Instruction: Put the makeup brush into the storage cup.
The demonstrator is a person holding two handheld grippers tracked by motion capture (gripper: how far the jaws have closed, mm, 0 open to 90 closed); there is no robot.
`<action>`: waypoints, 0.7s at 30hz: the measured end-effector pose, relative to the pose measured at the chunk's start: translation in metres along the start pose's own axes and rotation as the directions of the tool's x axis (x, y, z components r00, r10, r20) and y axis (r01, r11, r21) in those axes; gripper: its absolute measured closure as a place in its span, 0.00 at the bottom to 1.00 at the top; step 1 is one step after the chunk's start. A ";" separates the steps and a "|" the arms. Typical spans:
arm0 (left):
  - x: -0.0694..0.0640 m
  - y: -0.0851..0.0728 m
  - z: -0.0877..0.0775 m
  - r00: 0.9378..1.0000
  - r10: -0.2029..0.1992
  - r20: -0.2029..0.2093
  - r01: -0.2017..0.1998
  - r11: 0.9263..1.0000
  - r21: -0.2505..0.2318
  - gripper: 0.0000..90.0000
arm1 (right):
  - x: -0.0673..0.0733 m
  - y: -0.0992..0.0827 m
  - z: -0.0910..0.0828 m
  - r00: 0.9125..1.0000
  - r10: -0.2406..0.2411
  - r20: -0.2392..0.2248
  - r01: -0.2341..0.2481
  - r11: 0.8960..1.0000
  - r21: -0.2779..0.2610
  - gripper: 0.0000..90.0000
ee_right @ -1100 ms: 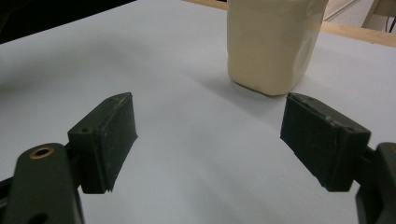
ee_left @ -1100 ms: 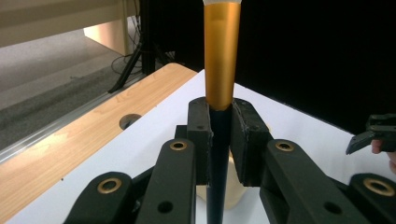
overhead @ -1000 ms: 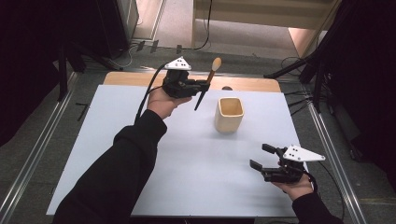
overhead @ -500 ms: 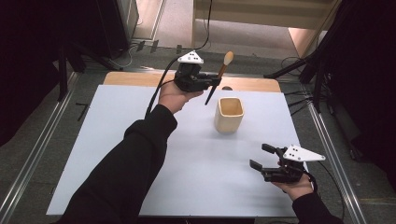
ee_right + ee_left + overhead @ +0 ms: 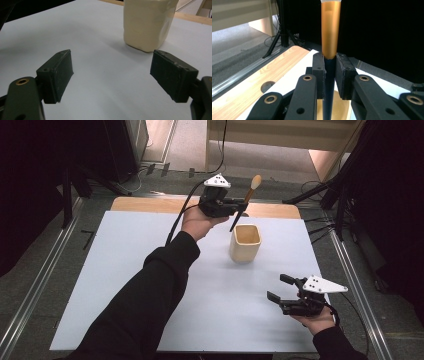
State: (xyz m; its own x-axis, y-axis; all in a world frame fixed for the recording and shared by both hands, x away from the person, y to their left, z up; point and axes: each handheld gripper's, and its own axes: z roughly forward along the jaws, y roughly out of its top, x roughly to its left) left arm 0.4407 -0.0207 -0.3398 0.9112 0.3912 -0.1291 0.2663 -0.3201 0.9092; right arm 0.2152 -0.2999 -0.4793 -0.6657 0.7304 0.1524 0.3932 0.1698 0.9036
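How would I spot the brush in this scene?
Start at the white mat covering the table, then find the cream cup near its far edge. Just above it, the left gripper clamps a slim brush: dark handle, copper collar, pale tuft uppermost.

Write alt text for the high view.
The left tongs grip a makeup brush by its dark handle, tilted above a cream square cup on the white table. The right tongs rest open near the front right.

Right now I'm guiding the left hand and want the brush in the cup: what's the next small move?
Probably carry the left gripper slightly nearer and lower: its jaws clamp the brush, whose dark tip hangs just beyond the cup rim.
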 end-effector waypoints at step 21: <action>-0.005 -0.007 0.035 1.000 0.006 0.020 -0.006 1.000 0.006 0.88 | -0.001 -0.001 -0.001 1.000 0.000 -0.002 0.000 1.000 -0.003 0.21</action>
State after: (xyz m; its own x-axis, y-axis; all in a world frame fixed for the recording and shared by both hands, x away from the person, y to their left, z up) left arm 0.4457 -0.0509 -0.3591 0.9188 0.3722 -0.1314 0.2624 -0.3274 0.9077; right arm 0.2147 -0.3010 -0.4798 -0.6670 0.7290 0.1536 0.3916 0.1676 0.9047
